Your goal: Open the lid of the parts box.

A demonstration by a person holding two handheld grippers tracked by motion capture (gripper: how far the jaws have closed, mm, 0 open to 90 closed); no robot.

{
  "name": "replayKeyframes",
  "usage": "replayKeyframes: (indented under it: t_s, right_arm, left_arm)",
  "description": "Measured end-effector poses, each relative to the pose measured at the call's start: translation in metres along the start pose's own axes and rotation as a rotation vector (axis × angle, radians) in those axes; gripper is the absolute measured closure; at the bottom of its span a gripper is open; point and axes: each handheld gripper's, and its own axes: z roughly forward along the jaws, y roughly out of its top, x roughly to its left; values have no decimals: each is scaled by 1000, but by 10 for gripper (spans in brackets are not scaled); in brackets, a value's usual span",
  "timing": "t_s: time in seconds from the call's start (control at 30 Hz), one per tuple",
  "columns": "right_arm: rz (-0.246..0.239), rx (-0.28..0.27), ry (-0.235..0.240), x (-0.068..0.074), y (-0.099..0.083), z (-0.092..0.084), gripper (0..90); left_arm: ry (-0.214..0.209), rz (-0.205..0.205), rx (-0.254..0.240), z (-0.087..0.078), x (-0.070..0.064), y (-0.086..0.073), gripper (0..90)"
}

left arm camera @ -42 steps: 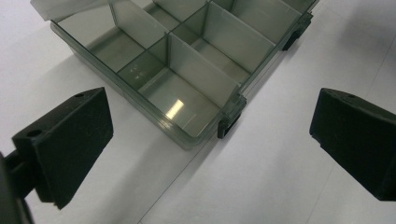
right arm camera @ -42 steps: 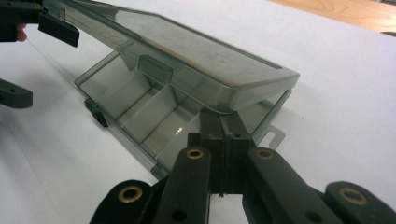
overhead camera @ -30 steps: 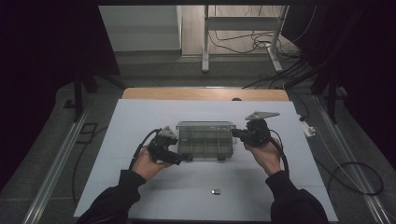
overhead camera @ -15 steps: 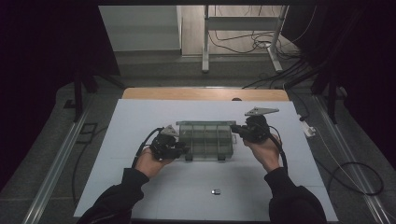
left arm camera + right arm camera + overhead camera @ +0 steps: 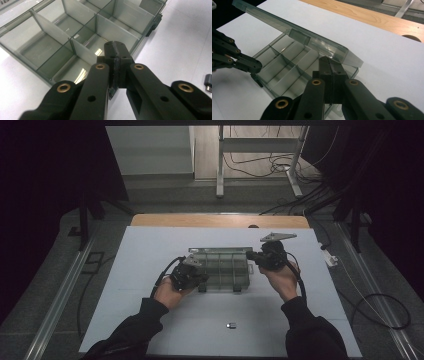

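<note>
- Centrally, a clear compartment box (image 5: 222, 268) is seen resting on the white tabletop (image 5: 150, 250), between the two hands.
- Its lid (image 5: 294, 32) is raised and tilted above the divided tray in the right gripper view.
- The left tongs (image 5: 115, 53) have just been closing and are now seen fully shut, the black tips pressed together at the near wall of the box; whether the thin wall is pinched between them cannot be told.
- In the high view, the left tongs (image 5: 197, 276) are placed at the box's left front corner.
- The right tongs (image 5: 332, 65) are shut, tips together at the right end of the box beneath the lid's edge; a hold on the wall cannot be confirmed.
- The right tongs (image 5: 255, 256) are seen at the box's right side from above.
- A small dark object (image 5: 231, 325) lies on the tabletop nearer the person, well apart from the box.
</note>
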Motion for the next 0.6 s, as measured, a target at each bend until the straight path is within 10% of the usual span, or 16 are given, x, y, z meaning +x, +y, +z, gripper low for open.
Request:
replayKeyframes:
  t_s: [0.6]
  right_arm:
    - [9, -7, -7, -5, 7, 11, 887]
  left_arm:
    - [20, 35, 14, 13, -6, 0, 889]
